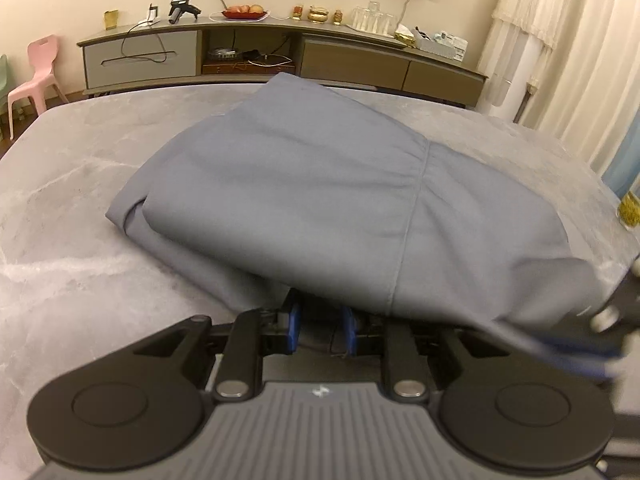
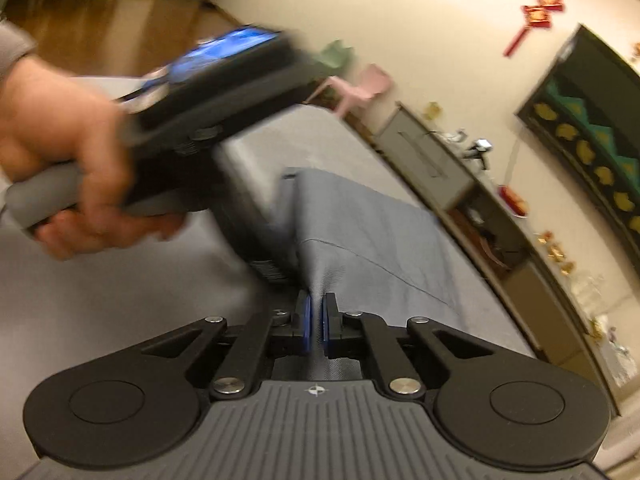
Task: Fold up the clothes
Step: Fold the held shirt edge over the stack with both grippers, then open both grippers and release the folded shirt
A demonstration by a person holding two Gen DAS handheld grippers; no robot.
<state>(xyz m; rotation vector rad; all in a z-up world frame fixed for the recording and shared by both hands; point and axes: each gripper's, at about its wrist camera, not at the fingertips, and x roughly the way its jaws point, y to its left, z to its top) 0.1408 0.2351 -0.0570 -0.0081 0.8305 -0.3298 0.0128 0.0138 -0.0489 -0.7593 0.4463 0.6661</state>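
Garment: a blue-grey cotton garment (image 1: 320, 184), folded over on itself, lies ahead of both tongs on the grey marbled bench (image 1: 72, 208); its near edge drapes over the left tongs.
Left tongs (image 1: 320, 330): blue-padded fingers (image 1: 295, 326) stand a narrow way apart, their tips hidden under the cloth hem; whether they pinch it cannot be told.
Right tongs (image 2: 316, 322): nearly closed, a ridge of the garment (image 2: 360, 240) clamped between the blue pads.
Left hand (image 2: 60, 152): wrapped around the grey handle of the left tool, up and to the left of the right tongs, blurred.
Background: a long grey-brown sideboard (image 1: 280, 52) beyond the bench, and a pink plastic chair (image 1: 38, 72) to its left.
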